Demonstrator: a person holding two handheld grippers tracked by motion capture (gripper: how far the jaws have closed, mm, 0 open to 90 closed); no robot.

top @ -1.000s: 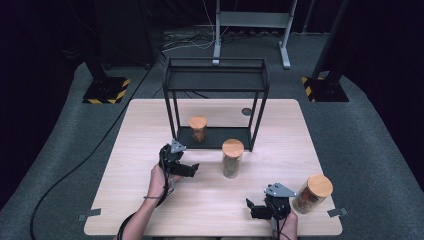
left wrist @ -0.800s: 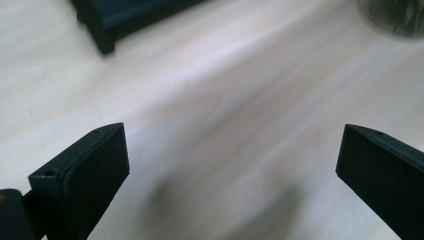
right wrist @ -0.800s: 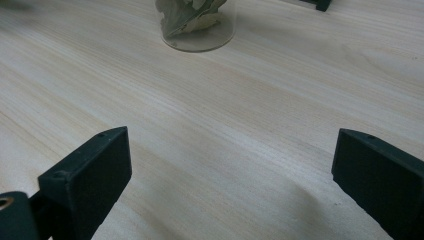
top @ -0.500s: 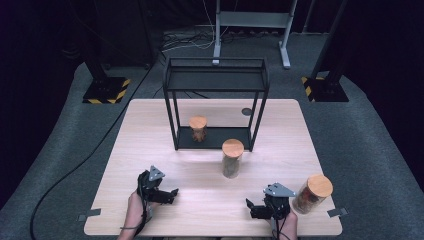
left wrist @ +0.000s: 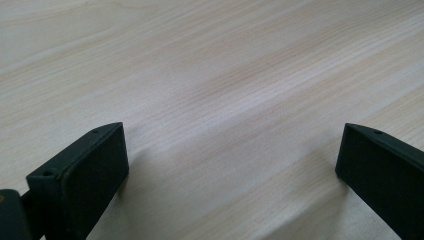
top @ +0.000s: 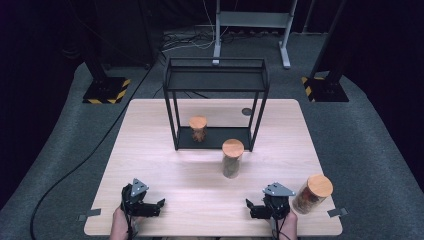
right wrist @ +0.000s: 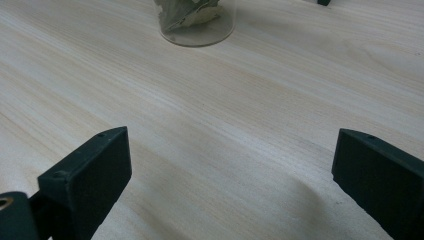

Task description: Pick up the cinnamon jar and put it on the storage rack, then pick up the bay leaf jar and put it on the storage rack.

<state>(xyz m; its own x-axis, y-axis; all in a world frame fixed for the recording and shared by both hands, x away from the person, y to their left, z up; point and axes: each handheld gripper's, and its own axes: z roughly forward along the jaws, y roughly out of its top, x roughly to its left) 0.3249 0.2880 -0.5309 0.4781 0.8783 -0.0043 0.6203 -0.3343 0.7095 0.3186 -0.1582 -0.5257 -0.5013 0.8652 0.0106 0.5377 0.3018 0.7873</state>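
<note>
Three glass jars with round wooden lids stand on the pale wooden table [top: 150,150]. One small jar [top: 198,128] sits on the bottom shelf of a black wire rack [top: 215,85]. A taller jar [top: 232,158] stands just in front of the rack, and its base with dried leaves [right wrist: 196,20] appears at the top of the right gripper view. A third jar [top: 312,194] stands at the front right, beside my right gripper [top: 257,208]. My left gripper [top: 152,207] rests near the front left edge. Both grippers are open, with bare table between their jaws.
A small dark disc [top: 246,111] lies on the table behind the rack's right side. Grey tape tabs [top: 88,217] mark the front corners. Dark carpet, cables and stand bases with yellow-black stripes [top: 102,90] surround the table.
My left gripper has pulled back from the middle of the table toward the front left edge. The right gripper and the jars have stayed put.
</note>
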